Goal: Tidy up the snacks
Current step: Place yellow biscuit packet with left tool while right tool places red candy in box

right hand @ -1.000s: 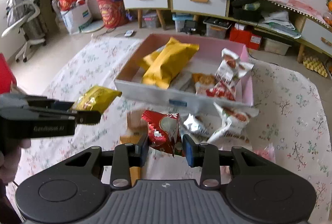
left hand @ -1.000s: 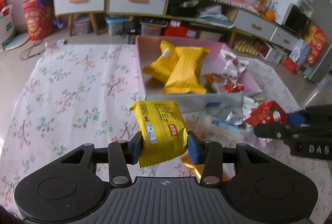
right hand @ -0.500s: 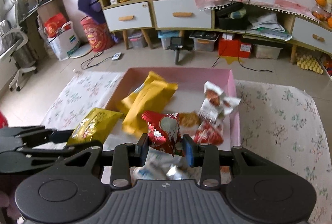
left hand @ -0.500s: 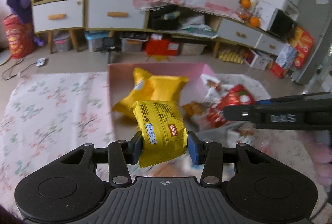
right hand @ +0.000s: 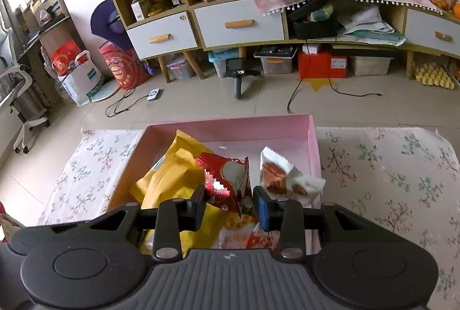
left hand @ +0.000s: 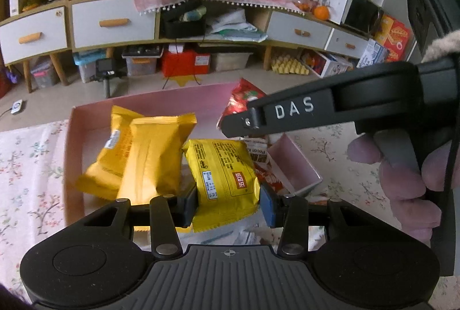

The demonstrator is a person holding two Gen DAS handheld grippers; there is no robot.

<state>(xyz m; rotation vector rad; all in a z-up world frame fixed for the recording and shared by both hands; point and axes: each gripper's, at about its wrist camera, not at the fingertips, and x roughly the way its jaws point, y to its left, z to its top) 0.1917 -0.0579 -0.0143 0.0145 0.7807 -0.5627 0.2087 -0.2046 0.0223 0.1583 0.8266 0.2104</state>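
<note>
My left gripper (left hand: 228,205) is shut on a yellow snack packet (left hand: 222,180) and holds it over the pink box (left hand: 178,100). Two larger yellow bags (left hand: 143,157) lie inside that box on its left side. My right gripper (right hand: 230,205) is shut on a red snack packet (right hand: 228,180), also above the pink box (right hand: 230,126). In the left wrist view the right gripper (left hand: 238,123) reaches in from the right with the red packet (left hand: 244,97) at its tip. A white pastry packet (right hand: 283,180) lies in the box's right part.
The box sits on a floral cloth (right hand: 388,166) on the floor. More small packets (right hand: 244,235) lie in the box under my right gripper. Cabinets with drawers (right hand: 238,22), storage bins and a camera tripod (right hand: 238,74) stand beyond on the tiled floor. A hand (left hand: 402,180) holds the right gripper.
Both grippers have travelled forward from the loose snacks in front of the box to above its inside, each still holding its packet. The right gripper now sits closer to the left one.
</note>
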